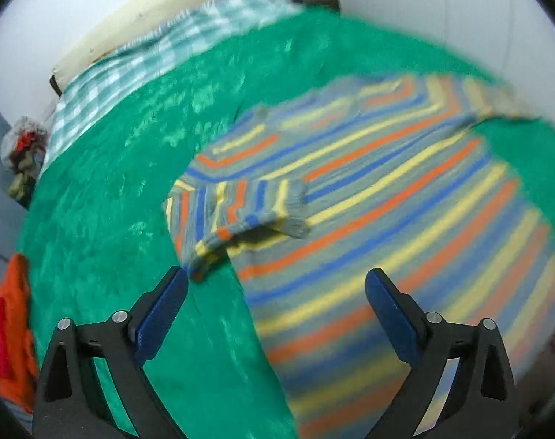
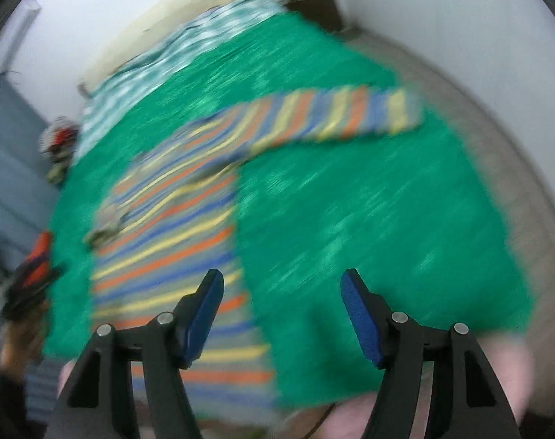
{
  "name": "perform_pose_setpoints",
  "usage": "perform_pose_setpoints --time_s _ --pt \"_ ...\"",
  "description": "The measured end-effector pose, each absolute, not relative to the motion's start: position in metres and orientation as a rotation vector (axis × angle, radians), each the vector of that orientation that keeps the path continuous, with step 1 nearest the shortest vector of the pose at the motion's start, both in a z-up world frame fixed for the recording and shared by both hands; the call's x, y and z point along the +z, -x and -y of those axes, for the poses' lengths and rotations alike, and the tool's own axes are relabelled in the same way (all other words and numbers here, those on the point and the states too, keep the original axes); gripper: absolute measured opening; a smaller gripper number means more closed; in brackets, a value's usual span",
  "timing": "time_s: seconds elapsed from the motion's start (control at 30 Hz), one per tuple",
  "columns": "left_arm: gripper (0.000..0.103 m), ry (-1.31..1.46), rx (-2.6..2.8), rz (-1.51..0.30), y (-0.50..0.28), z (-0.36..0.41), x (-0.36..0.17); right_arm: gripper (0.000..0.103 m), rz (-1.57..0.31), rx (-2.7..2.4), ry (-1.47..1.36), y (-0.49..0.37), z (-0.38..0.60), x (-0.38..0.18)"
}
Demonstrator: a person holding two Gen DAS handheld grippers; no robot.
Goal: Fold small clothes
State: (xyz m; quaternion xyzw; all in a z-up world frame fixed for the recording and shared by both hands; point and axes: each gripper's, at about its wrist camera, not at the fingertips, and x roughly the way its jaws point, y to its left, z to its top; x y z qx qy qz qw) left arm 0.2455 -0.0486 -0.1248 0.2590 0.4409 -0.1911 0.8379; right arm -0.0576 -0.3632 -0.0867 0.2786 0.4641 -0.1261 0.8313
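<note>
on the green blanket (image 1: 105, 219) a striped sweater (image 1: 369, 201) lies flat, its body running from the near edge toward the far end of the bed, so its long axis goes near to far. 1 sleeve (image 1: 237, 212) is already folded in across the chest on the left; the other sleeve (image 2: 336, 117) stretches out to the far right, lying crosswise to the body.

the left gripper (image 1: 275, 285) hovers over the sweater's near left edge, jaws wide apart and holding nothing, with the folded cuff just beyond its left finger. the right gripper (image 2: 281, 289) is also spread apart and empty, above bare blanket just right of the body's right edge.

the outstretched sleeve lies ahead and to the right of the right gripper, well apart from it, so the right hand looks the nearer one for folding it in.
</note>
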Motion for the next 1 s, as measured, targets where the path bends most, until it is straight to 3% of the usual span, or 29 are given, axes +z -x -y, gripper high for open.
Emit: perform_pose_setpoints --time_s 0.13,0.3,0.37,0.43,0.53,0.7,0.8,1.0 --pt "0.081 -0.593 -0.33 -1.054 -0.295 0.059 -0.172 0.066 -1.006 -0.179 -0.593 0.062 0.316 -0.107" --pt "0.078 -0.615 -0.287 -1.052 -0.311 0.06 -0.187 0.066 -1.039 -0.138 -0.54 0.061 0.291 -0.118" --pt "0.063 -0.584 -0.28 -1.049 -0.317 0.057 -0.185 0.066 -1.04 -0.128 -0.481 0.055 0.284 -0.118" --pt "0.005 -0.491 -0.278 -1.075 -0.326 0.05 -0.181 0.066 -1.041 -0.113 -0.453 0.051 0.28 -0.119" --pt "0.005 -0.133 -0.283 -1.098 -0.346 0.007 -0.158 0.066 -1.052 -0.095 -0.411 0.048 0.272 -0.119" --pt "0.003 0.396 -0.051 -1.04 -0.352 -0.142 -0.139 0.066 -1.038 -0.081 -0.377 0.048 0.259 -0.115" --pt "0.003 0.57 0.102 -1.063 -0.339 -0.229 -0.162 0.066 -1.034 -0.075 -0.368 0.048 0.254 -0.116" --pt "0.002 0.797 0.155 -1.109 -0.309 -0.275 -0.197 0.066 -1.077 -0.027 -0.347 0.037 0.236 -0.126"
